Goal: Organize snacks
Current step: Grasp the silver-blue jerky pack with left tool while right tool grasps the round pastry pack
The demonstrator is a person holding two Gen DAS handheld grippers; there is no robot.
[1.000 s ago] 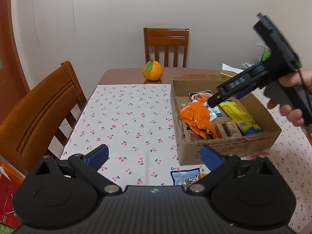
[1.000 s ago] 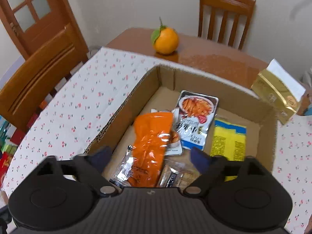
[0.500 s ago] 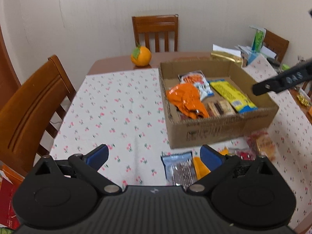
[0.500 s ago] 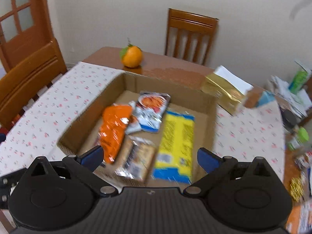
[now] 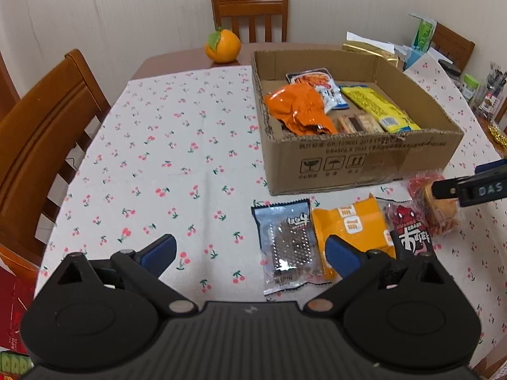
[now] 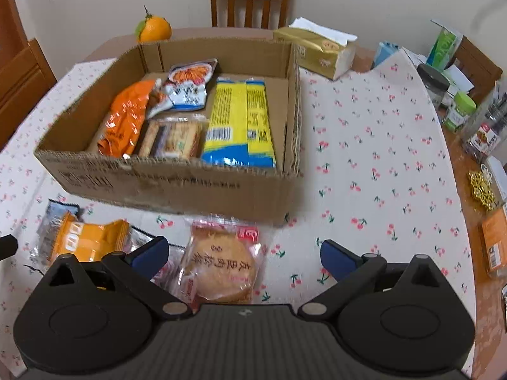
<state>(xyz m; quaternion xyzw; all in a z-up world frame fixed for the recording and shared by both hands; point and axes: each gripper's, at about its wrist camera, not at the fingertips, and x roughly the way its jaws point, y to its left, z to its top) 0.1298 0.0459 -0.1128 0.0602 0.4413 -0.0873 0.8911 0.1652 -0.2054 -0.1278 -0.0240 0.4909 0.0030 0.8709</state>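
A cardboard box on the cherry-print tablecloth holds an orange bag, a yellow packet, a biscuit pack and a white-blue pouch. In front of the box lie a grey-blue packet, an orange packet, a red packet and a round pastry in clear wrap. My left gripper is open and empty above the cloth, left of the loose packets. My right gripper is open and empty over the pastry.
An orange fruit sits at the table's far edge. A gold tissue pack, jars and bottles stand at the right. Wooden chairs stand at the left and far side.
Both grippers have drawn back toward the table's near edge. The right gripper has left the box and now hangs over the pastry. The loose packets have come into view.
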